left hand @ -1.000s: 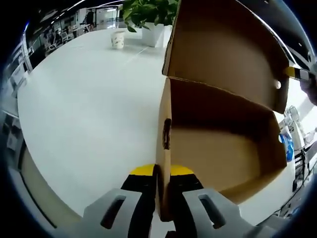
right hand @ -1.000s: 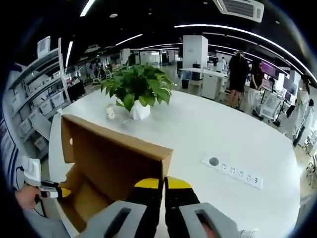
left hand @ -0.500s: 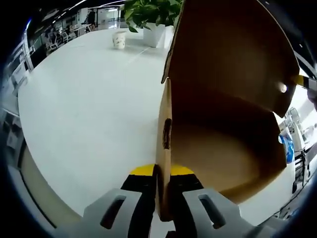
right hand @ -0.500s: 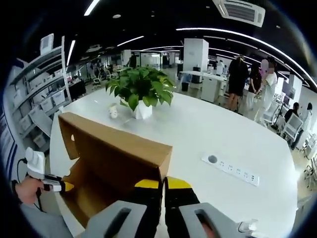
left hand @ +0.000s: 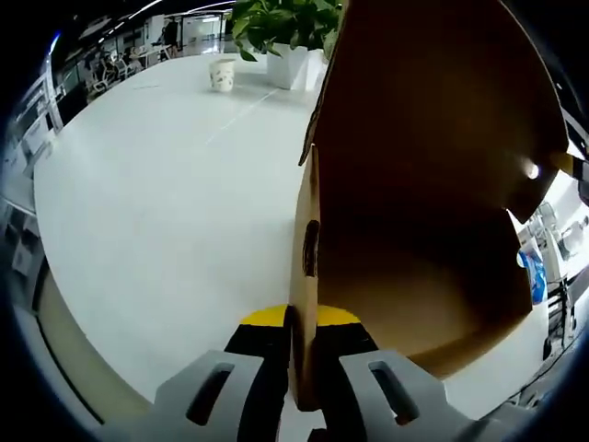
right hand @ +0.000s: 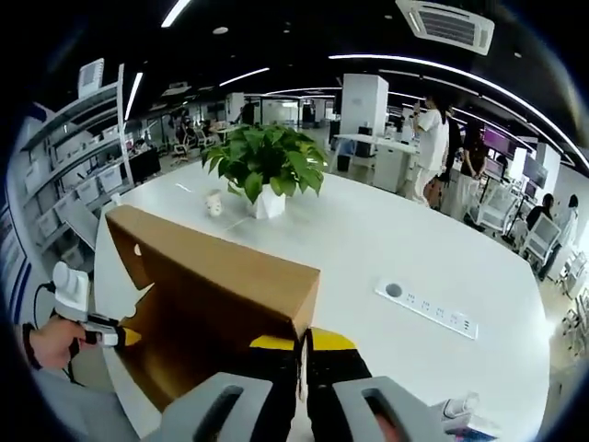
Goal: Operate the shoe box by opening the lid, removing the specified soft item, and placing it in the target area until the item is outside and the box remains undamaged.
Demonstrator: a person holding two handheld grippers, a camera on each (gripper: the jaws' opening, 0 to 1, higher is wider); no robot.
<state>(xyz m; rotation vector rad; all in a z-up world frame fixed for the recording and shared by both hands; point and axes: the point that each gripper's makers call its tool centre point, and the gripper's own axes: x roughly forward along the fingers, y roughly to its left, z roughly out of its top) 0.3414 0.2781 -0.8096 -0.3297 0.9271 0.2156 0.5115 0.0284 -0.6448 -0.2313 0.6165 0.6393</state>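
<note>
Evidently, left gripper [left hand: 301, 324] clamps the shoe box [left hand: 414, 304] wall ahead to steady it while right gripper [right hand: 302, 345] pinches the lid [right hand: 216, 272] edge.

A white table [right hand: 442, 249] carries the shoe box [right hand: 212, 295], potted plant [right hand: 267, 166], cup [right hand: 214, 203] and power strip [right hand: 425, 308].

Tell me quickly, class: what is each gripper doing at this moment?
Left gripper: shut on the end wall of the shoe box.
Right gripper: shut on the front edge of the box lid.
</note>
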